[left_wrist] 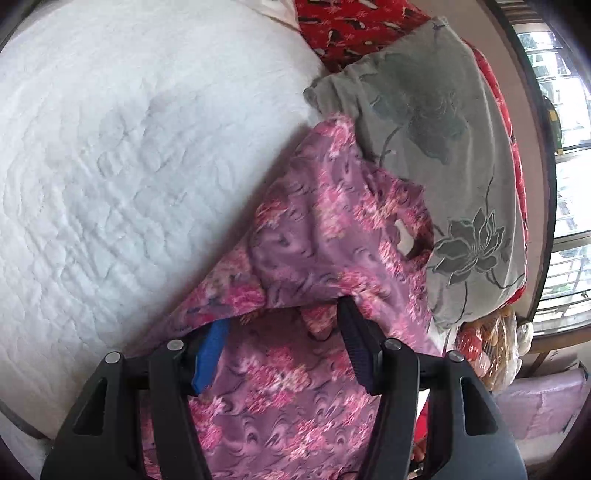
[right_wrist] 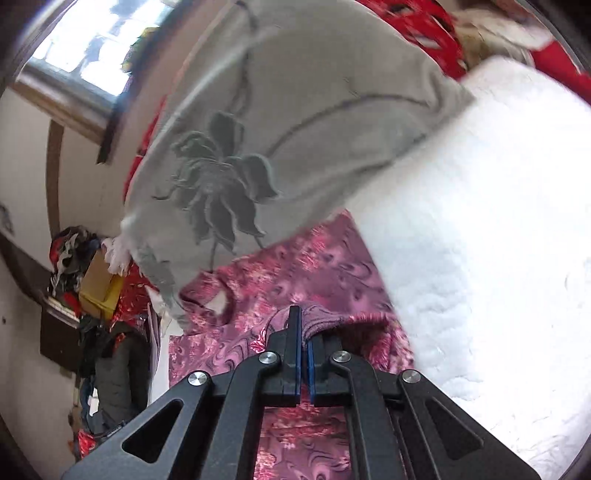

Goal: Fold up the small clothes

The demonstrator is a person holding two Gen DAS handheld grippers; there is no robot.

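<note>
A pink and purple flowered garment [left_wrist: 325, 236] lies crumpled along the edge of a white quilted bed [left_wrist: 129, 166]. Its upper fold drapes over the tips of my left gripper [left_wrist: 284, 314]. The jaws stand apart, with loose cloth between and under them. One blue pad [left_wrist: 210, 354] shows below the fold. In the right wrist view the same garment [right_wrist: 295, 273] lies under my right gripper [right_wrist: 304, 325]. That gripper is shut on a bunched hem of the garment, which sticks out to the right of the fingertips. A white label shows in the neck opening [right_wrist: 218, 302].
A grey cloth with a dark flower print [left_wrist: 436, 129] [right_wrist: 277, 129] lies partly over the garment. Red patterned fabric [left_wrist: 351, 26] is behind it. A window [left_wrist: 565, 147] and a bag of goods [left_wrist: 491, 350] flank the bed. A cluttered shelf holds a yellow box [right_wrist: 99, 288].
</note>
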